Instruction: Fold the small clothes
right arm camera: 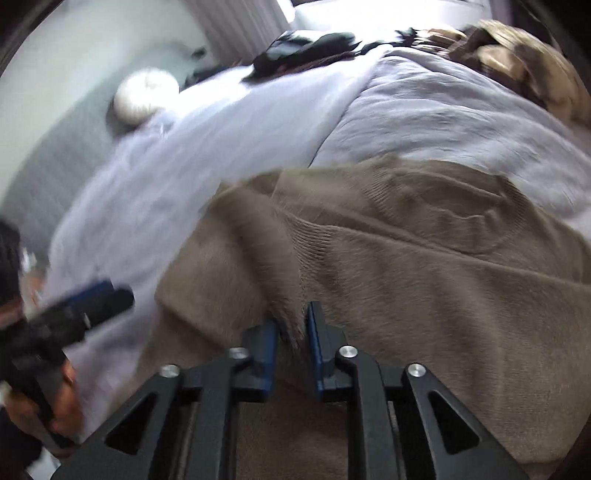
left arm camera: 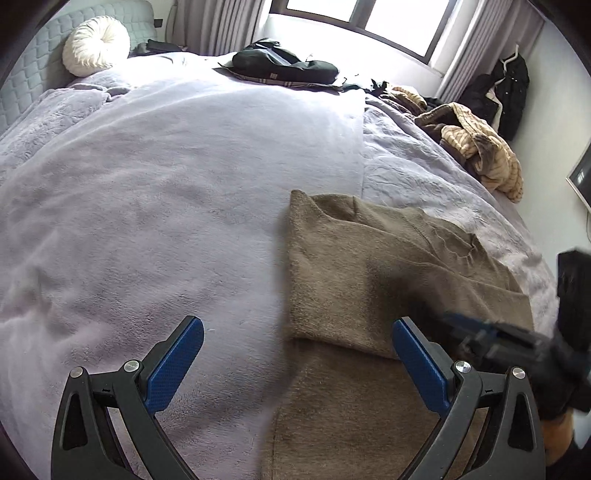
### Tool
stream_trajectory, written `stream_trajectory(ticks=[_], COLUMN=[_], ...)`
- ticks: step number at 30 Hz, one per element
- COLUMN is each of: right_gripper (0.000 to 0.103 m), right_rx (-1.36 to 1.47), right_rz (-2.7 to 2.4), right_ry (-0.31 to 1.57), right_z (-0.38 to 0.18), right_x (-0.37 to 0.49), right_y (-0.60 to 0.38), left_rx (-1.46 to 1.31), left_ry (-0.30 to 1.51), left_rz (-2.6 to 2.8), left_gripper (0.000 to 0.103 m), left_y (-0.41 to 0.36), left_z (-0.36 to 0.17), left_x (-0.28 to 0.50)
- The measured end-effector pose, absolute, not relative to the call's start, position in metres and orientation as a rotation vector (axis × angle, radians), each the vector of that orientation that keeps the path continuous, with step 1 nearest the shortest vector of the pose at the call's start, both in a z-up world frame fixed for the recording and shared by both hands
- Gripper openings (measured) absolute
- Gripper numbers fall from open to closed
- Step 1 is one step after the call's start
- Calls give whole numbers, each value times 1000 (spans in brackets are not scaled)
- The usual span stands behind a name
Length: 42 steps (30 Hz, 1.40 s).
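Through my left wrist view, my left claw (left arm camera: pixel 297 365) was spread wide with nothing between its blue pads, low in the frame over the bed. The taupe-brown fuzzy knit sweater (left arm camera: pixel 369 273) lay at lower right on the pale lilac plush blanket (left arm camera: pixel 155 192), one panel already turned over onto the body so a straight folded edge ran down its left side. I judged the fold partly done: one side was in, and the rest was still to be brought over and halved. The right claw (left arm camera: pixel 476 332) showed blurred at the right edge. Further off, a round white pleated cushion (left arm camera: pixel 96 45) sat upper left against a quilted grey headboard (left arm camera: pixel 22 77), a black garment (left arm camera: pixel 284 62) lay at top centre, a tan striped heap of clothes (left arm camera: pixel 480 147) was at upper right, and a bright window (left arm camera: pixel 369 18) with curtains stood behind.

Through my right wrist view, my right claw (right arm camera: pixel 291 332) was pressed together on a bunched pinch of the sweater, at bottom centre. The picture was smeared. The left claw (right arm camera: pixel 99 299) appeared at lower left, over the blanket.
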State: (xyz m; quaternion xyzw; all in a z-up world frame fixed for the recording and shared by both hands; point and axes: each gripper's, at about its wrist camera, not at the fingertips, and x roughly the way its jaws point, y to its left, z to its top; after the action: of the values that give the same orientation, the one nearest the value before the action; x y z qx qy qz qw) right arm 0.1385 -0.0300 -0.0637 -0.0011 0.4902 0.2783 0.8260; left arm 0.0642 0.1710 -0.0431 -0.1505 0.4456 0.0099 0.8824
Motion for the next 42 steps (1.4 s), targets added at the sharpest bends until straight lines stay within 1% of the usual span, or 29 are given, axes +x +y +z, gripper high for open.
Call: stream_trajectory(ticks=[1,2,5,9,14,18,19,20,23,24,25,26,27,28,30,33,34,35,36,40,42], right_gripper=[51,53,53,53,54,54,54,54,54,54,54,54,54,54,54,54,48,19,5,6,6], right_rx=[-11,-11,53,239,613,879,933,985,1082,1111,1127,1144,1155,1166,1189,1244,1251,1238,1209,1023,1003], right_rz=[592,587,554,497,385,300,291,282,274,272,268,261,256,248,225,196,189,182,174,163,170], right_ry=[1042,1039,1047,1065,1070,1040,1027,1010,971,961,956,951,946,939,925,898,894,898,910,912,934], right_z=[-65,-64,-61,-54,-69,-89,-93,-98,-106,-109,-112,-114,-115,-115,-116,-119,-120,-120,-118,-95,-96], right_x=[136,132,118,93,62,41,36,32,27,28,30,31,32,34,37,40,43,46,48,52,53], right_y=[-29,-31,-60,-120,-219,-277,-287,-295,-309,-311,-312,-313,-315,-315,-317,-327,-329,-330,-331,-330,-334], left_rx=[-319,-322,-326,-352,-329,-308,-315,-330,-342,-346,-355,-377,-406,-437,-470,-440,-435,-429,-425,-432,-441], left_ry=[934,939,961,1014,1074,1108,1112,1119,1134,1140,1145,1158,1175,1192,1186,1130,1121,1113,1111,1112,1121], left_rz=[-4,-25,-106,-214,-283,-299,-317,-339,-349,-345,-341,-346,-356,-364,-354,-349,-352,-353,-354,-373,-373], left_gripper=[102,102,102,102,102,102,100,94,94,91,75,47,31,7,7,7,7,7,7,7,7], left_y=[169,166,151,125,100,91,90,89,89,90,91,92,93,94,97,99,100,100,101,103,103], left_z=[-44,-44,-47,-56,-66,-70,-69,-68,-69,-70,-72,-75,-79,-82,-83,-70,-67,-64,-63,-68,-75], left_x=[66,68,76,94,121,124,123,122,121,123,124,126,129,131,131,125,124,122,121,114,111])
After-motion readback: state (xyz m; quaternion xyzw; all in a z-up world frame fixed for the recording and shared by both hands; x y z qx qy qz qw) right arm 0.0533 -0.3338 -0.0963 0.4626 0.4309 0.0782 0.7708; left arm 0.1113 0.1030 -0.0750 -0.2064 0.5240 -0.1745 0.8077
